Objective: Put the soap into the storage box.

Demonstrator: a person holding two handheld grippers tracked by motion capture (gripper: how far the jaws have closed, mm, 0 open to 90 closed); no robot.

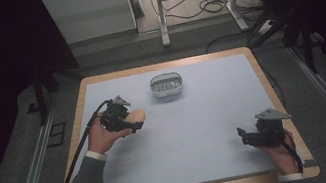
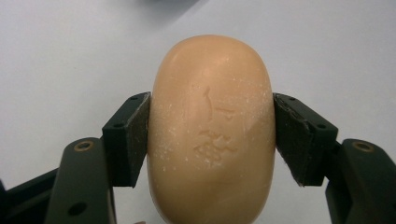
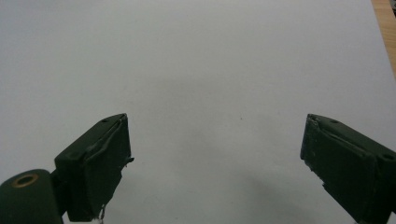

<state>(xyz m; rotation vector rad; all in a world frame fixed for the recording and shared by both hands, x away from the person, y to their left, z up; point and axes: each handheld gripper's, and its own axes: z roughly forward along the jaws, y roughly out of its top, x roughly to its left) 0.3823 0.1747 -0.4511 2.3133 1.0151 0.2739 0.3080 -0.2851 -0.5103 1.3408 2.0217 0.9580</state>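
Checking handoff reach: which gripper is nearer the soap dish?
Left. The left gripper, shut on the soap bar, sits just front-left of the soap dish; the right gripper is open, far front-right.

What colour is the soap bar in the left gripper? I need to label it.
Peach-orange soap bar, speckled with pale flecks; the left gripper view shows it best.

High view overhead, gripper views close, sharing table (image 1: pixel 208 129)

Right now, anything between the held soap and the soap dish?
Nothing visible. The left gripper holds the soap; the mat between it and the soap dish is bare. The right gripper sits off to the side.
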